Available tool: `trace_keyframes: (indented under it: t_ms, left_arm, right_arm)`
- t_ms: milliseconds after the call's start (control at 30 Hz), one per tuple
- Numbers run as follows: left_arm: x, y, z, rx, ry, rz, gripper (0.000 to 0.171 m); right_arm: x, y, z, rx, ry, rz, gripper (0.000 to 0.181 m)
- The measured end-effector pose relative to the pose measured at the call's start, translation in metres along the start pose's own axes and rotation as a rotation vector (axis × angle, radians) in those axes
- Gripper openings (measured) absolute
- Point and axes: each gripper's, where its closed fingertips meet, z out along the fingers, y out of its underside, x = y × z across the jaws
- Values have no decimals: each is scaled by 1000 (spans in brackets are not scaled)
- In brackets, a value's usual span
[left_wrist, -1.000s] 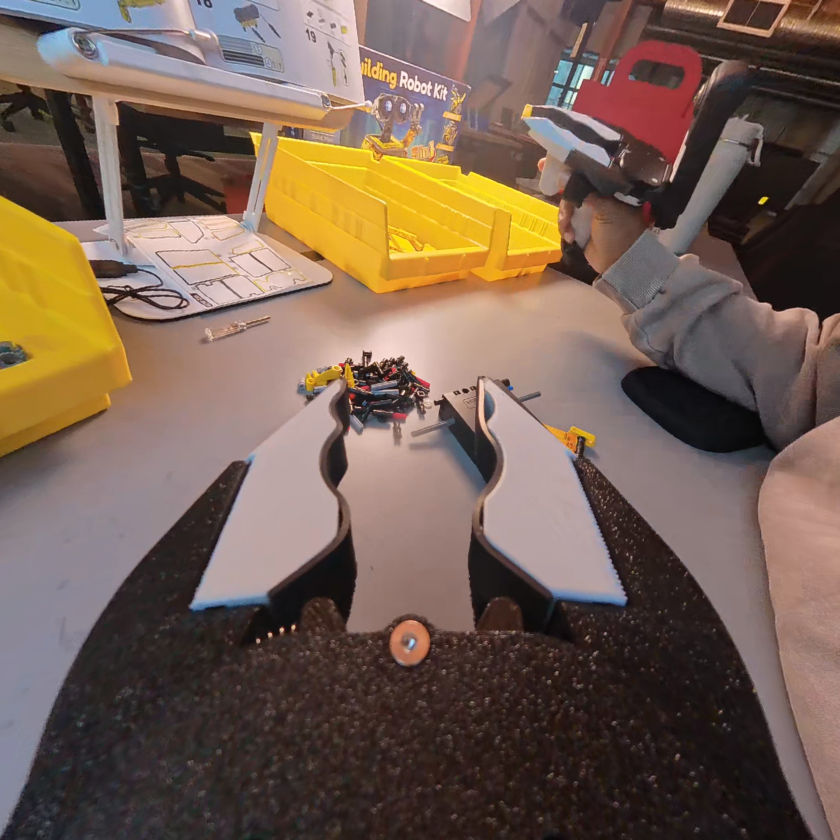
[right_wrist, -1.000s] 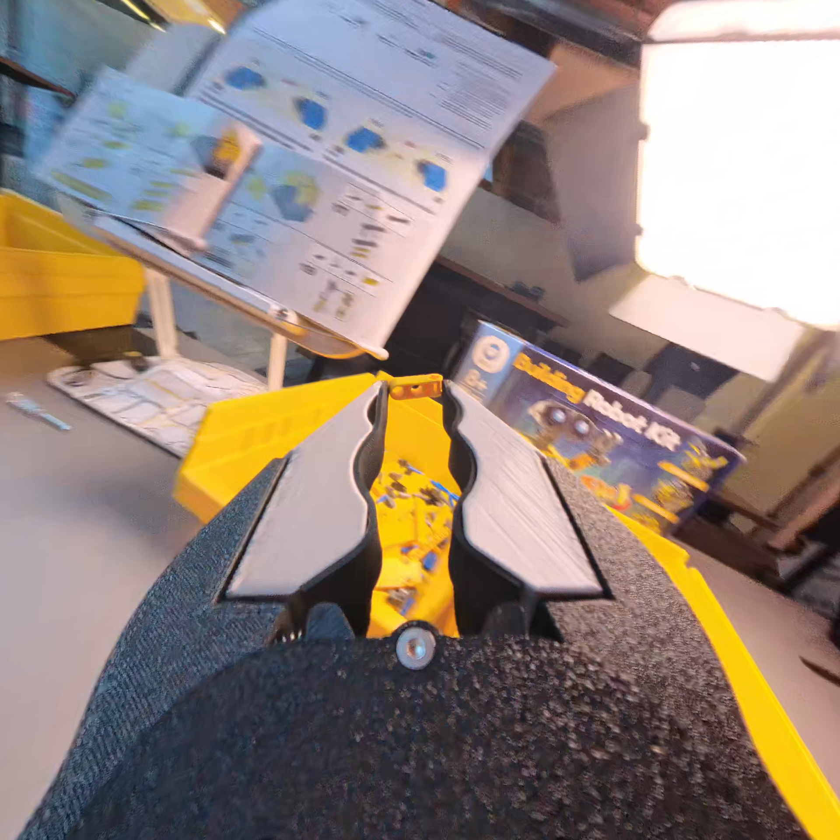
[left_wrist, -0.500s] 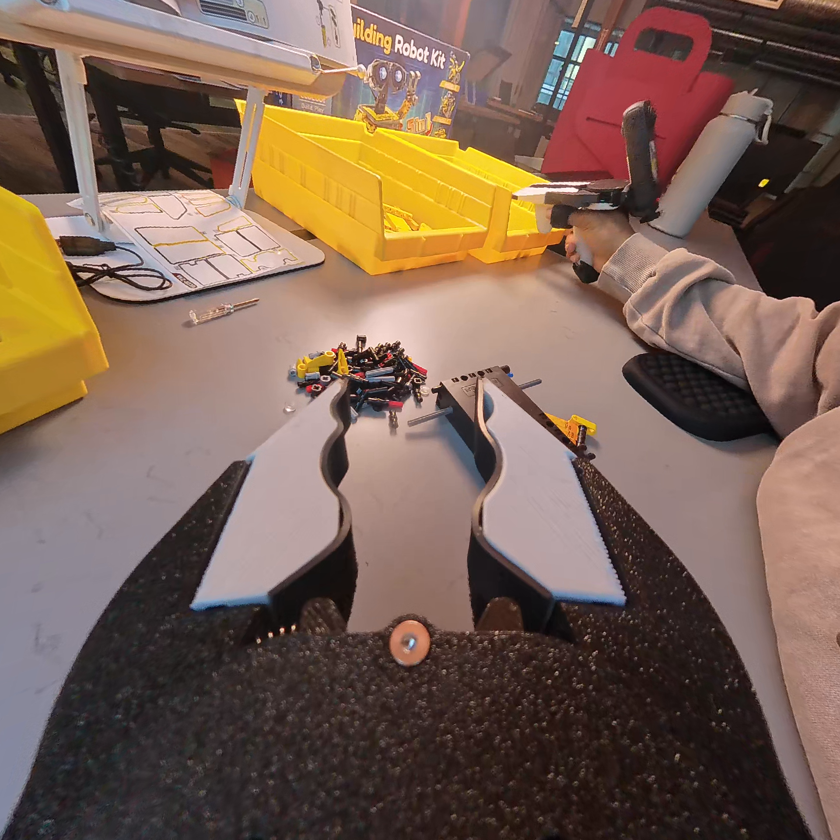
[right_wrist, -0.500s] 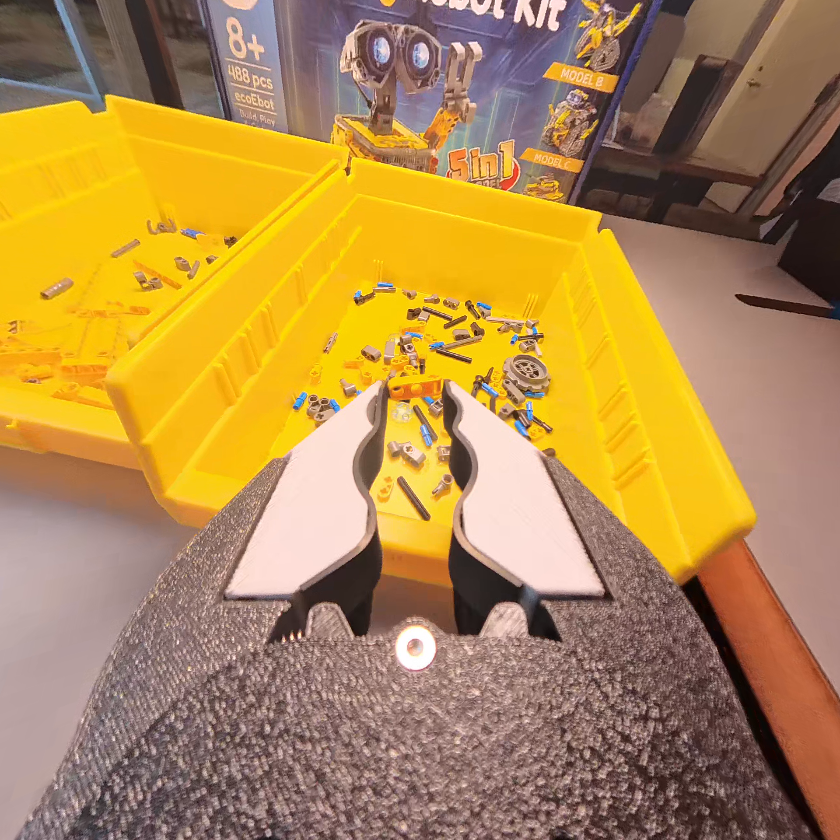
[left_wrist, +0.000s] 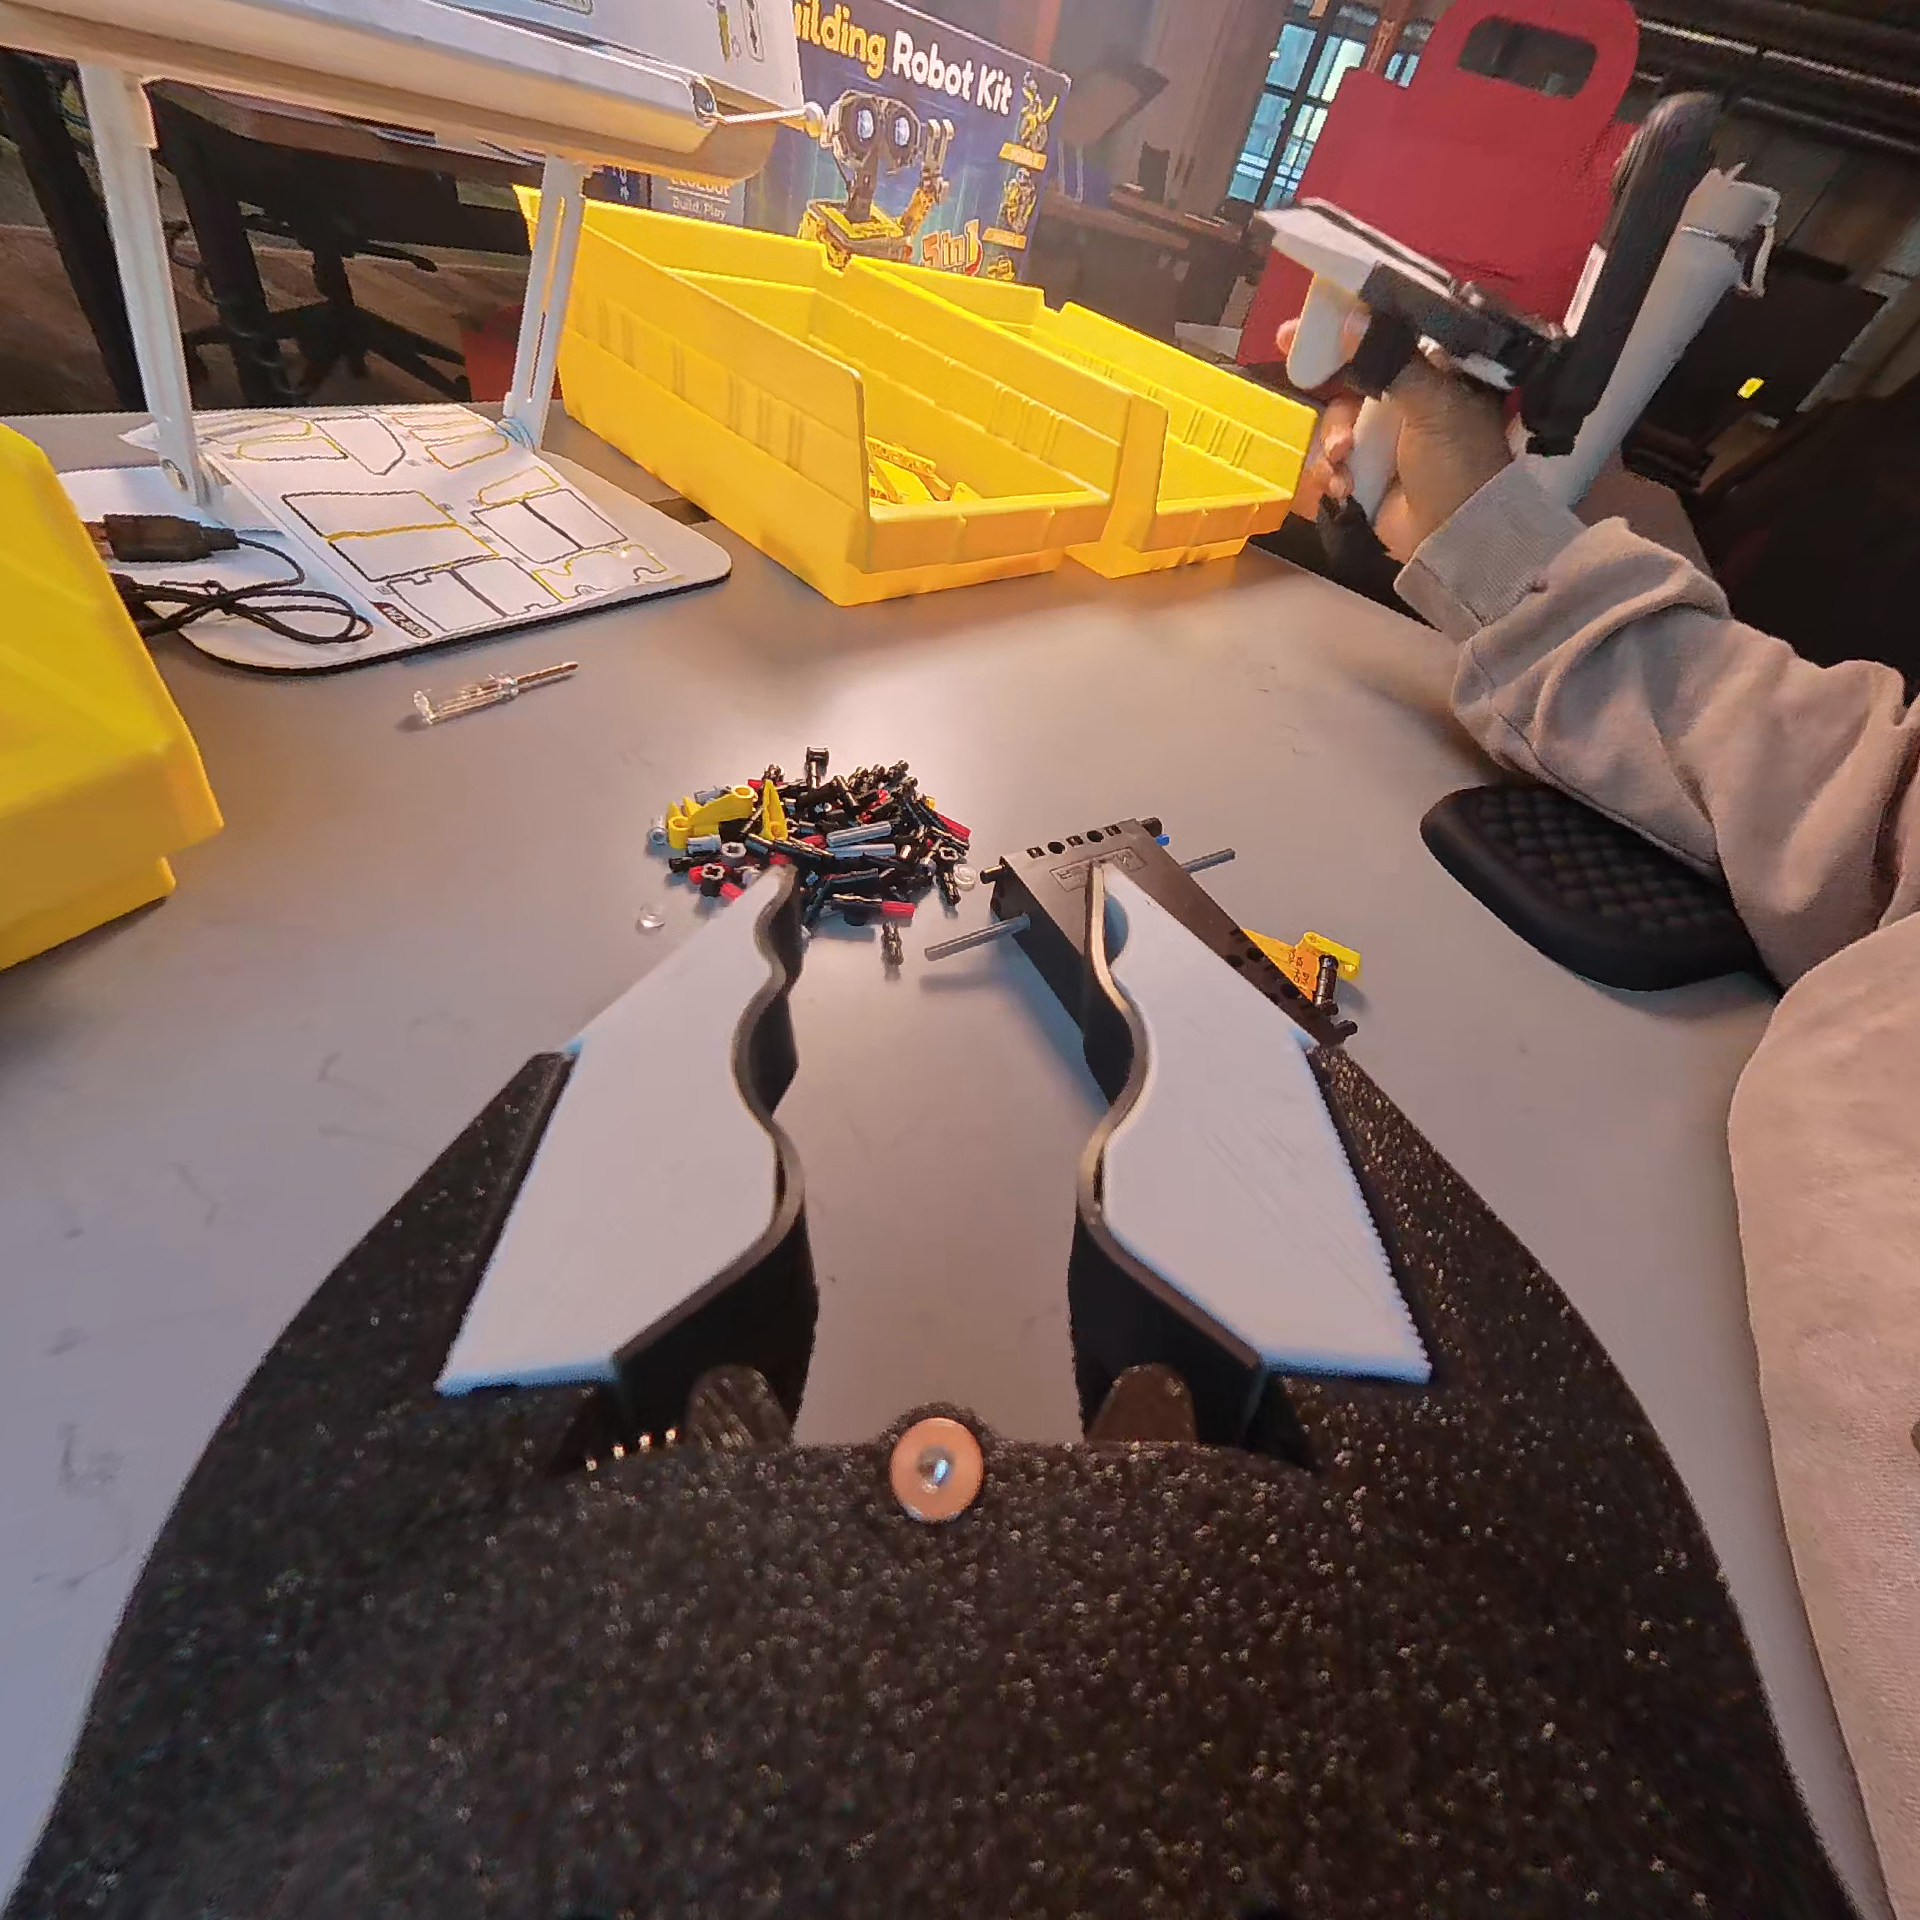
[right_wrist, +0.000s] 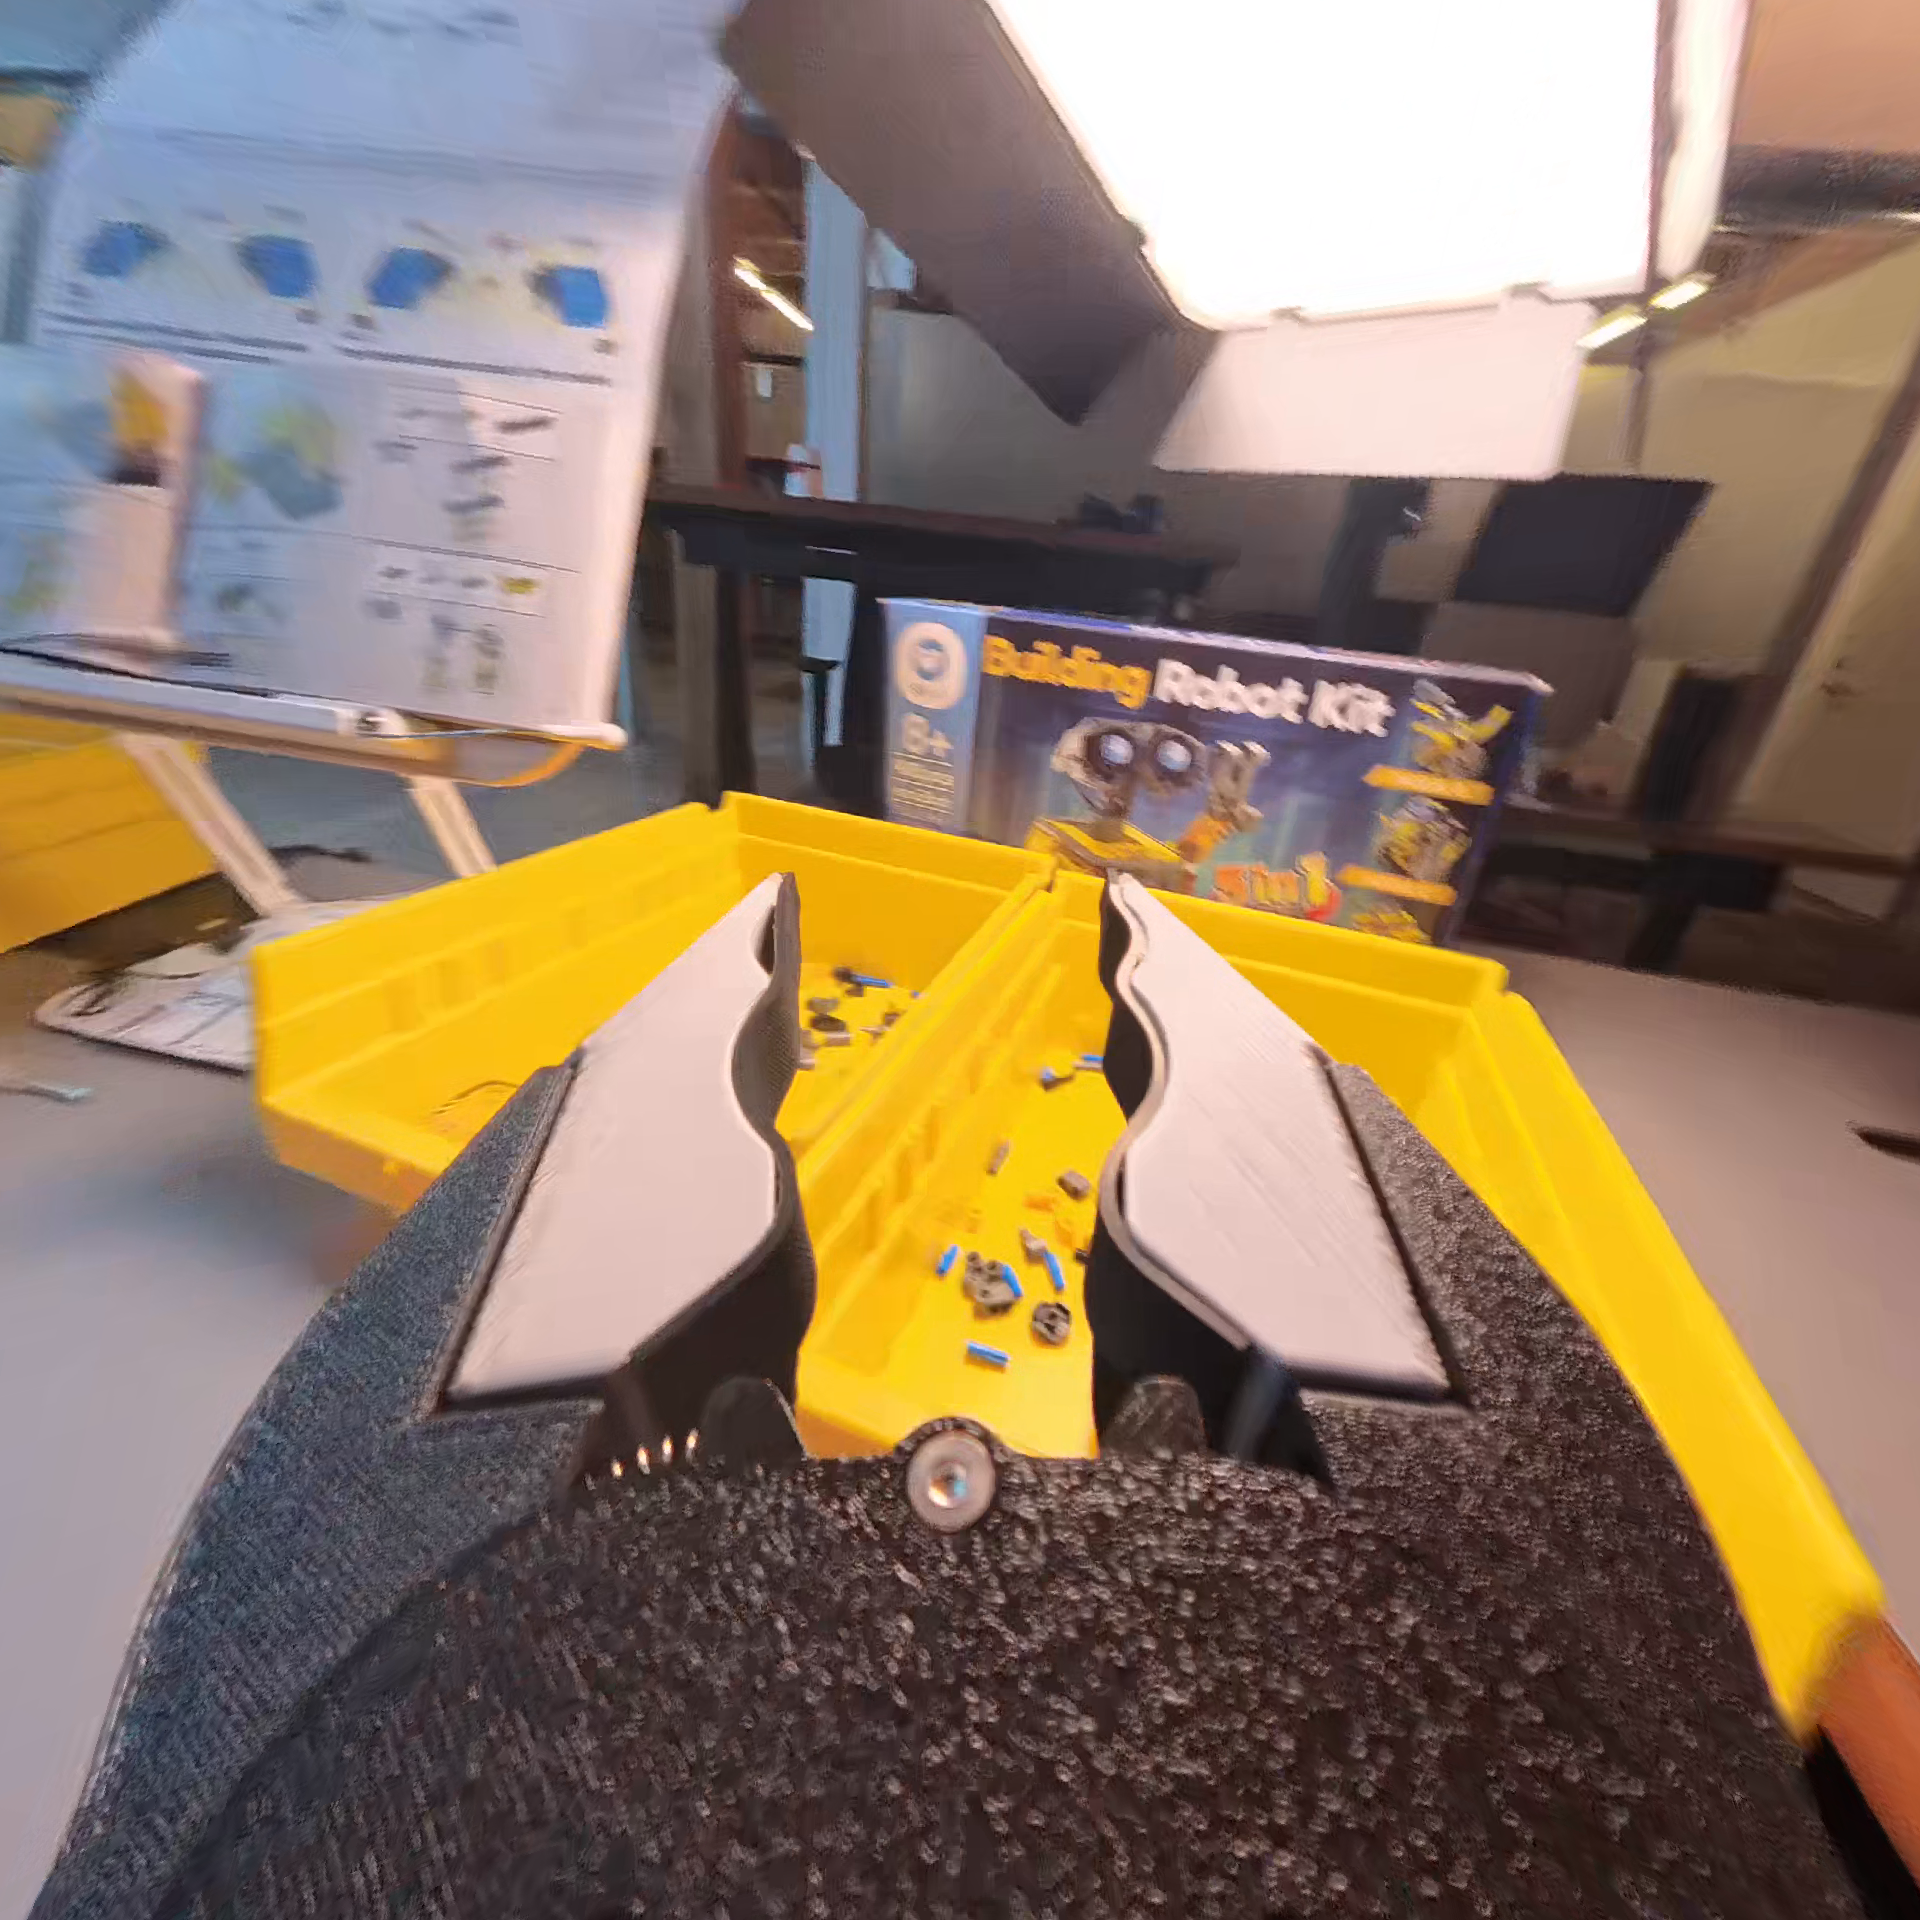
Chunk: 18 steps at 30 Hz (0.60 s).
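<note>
We hold the left hand-held gripper (left_wrist: 940, 883) open and empty over the grey desk (left_wrist: 364, 987), its tips beside a heap of small black, red and yellow plastic pieces (left_wrist: 821, 842) and a black perforated block (left_wrist: 1143, 904). Our right hand-held gripper (right_wrist: 945, 894) gapes empty above the yellow plastic bins (right_wrist: 1558, 1299) holding scattered small parts.

Left wrist view low over grey table (left_wrist: 1195, 665), right above yellow bins (right_wrist: 1558, 1299), both sharing bins

Grey table (left_wrist: 1039, 665); yellow bins (left_wrist: 935, 436), small-parts pile (left_wrist: 831, 842), black block (left_wrist: 1143, 914)
</note>
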Motion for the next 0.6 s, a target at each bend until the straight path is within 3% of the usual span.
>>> trace_keyframes:
  t_ms: [67,167,267,367,467,600]
  left_arm:
    - [4,5,2,-32,19,0,51]
    - [9,9,6,-68,39,26,51]
    - [16,15,10,-106,62,57,53]
    - [23,23,13,-152,91,77,55]
    - [34,32,15,-208,130,105,58]
    - [45,42,17,-263,160,175,58]
  right_arm:
    - [-56,-11,2,-7,-200,-60,55]
    - [-159,-3,-6,-101,-548,-126,52]
    - [-262,18,-39,-196,-886,-217,48]
    - [-337,42,-84,-279,-1153,-347,46]
    - [-369,76,-119,-429,-1318,-460,48]
    - [-356,119,-121,-599,-1297,-577,48]
